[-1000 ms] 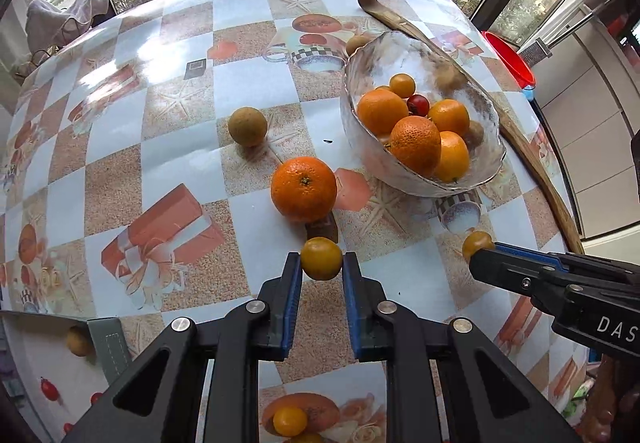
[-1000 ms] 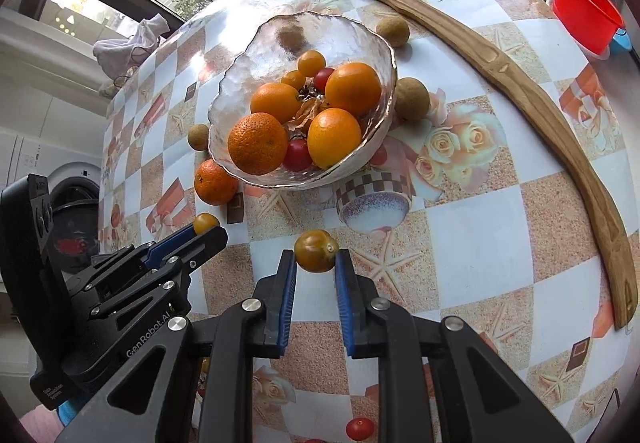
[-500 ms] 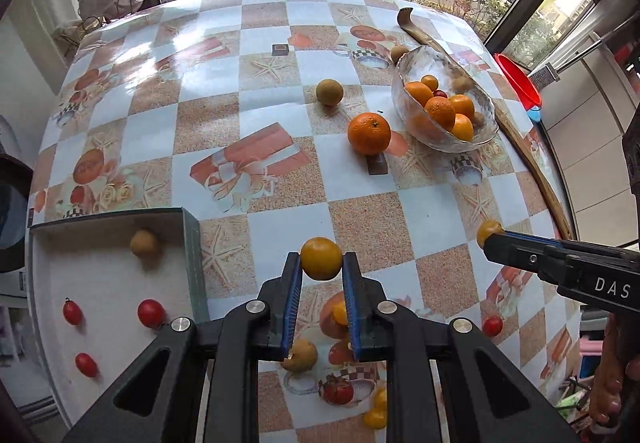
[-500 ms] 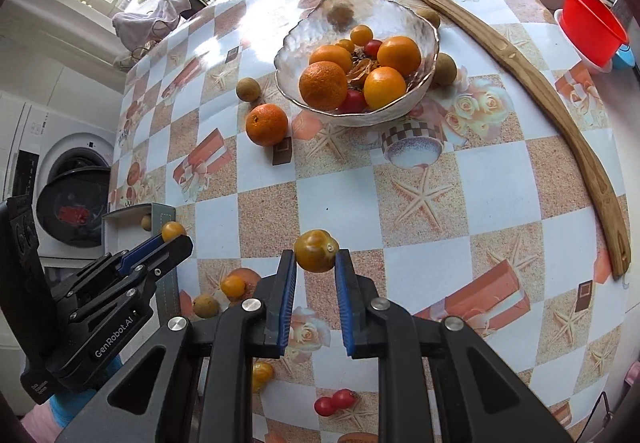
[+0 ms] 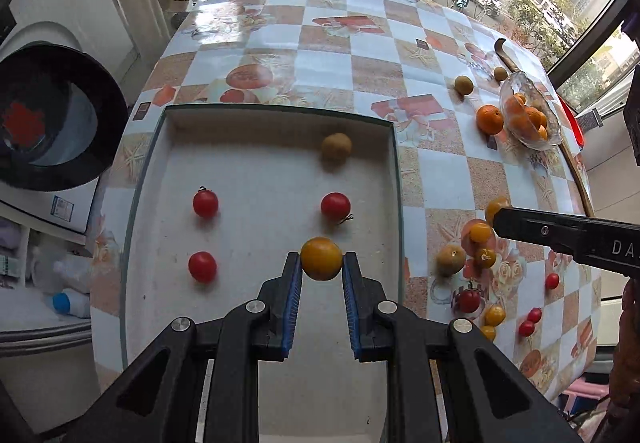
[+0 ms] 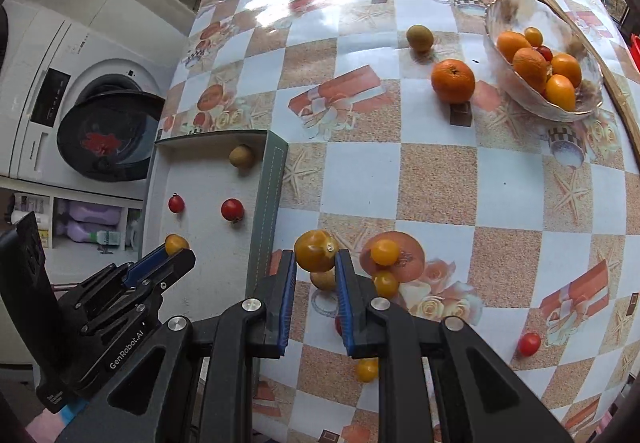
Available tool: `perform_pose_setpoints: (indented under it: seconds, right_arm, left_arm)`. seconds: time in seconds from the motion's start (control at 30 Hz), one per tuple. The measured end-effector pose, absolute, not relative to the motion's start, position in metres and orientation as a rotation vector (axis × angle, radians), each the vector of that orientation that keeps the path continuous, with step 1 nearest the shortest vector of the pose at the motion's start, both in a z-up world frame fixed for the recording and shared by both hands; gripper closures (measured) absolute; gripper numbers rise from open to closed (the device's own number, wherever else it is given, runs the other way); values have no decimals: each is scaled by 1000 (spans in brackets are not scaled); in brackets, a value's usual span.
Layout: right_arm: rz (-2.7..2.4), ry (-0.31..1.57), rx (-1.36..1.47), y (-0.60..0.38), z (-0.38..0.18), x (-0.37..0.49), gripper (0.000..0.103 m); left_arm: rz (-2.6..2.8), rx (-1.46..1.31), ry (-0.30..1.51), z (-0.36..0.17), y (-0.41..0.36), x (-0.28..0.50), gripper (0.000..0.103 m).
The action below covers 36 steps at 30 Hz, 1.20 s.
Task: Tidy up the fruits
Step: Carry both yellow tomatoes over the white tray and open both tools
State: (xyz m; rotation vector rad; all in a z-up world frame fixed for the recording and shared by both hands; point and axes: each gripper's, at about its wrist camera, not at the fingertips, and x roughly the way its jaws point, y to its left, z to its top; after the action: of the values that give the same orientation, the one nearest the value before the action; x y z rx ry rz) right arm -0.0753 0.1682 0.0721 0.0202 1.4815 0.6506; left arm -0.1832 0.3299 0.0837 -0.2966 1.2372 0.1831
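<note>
Left gripper [image 5: 321, 270] clamped on a yellow-orange fruit [image 5: 321, 258], poised over the near right part of the white tray [image 5: 256, 323], just near of a red tomato [image 5: 335, 205]. Right gripper [image 6: 316, 270] likewise clamped on a second yellow fruit [image 6: 316, 250], hanging above the checkered tablecloth [image 6: 436, 179] just right of the tray's wall. Best to lower the left fruit onto bare tray floor, clear of the tomatoes. Ease open gently so nothing rolls. Bring the right one across afterwards.

A yellow-orange fruit [image 5: 321, 258] hung clamped above the white tray [image 5: 248, 323], which held three red tomatoes [image 5: 335, 205] and a brown fruit [image 5: 336, 147].
</note>
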Motion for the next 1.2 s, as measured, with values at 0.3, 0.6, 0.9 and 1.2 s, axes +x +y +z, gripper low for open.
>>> perform_pose_setpoints:
  seconds: [0.3, 0.6, 0.9, 1.2]
  right_arm:
    - [767, 1528, -106, 265, 51, -104, 82]
    - [773, 1566, -203, 321, 22, -112, 82]
    - [757, 1553, -270, 338, 11, -115, 80]
    - [760, 1579, -258, 333, 10, -117, 58]
  left_arm:
    - [318, -378, 1263, 59, 387, -228, 81]
    - [352, -403, 1301, 34, 405, -241, 81]
    - [345, -373, 1334, 24, 399, -238, 81]
    - [383, -294, 1340, 26, 395, -236, 32]
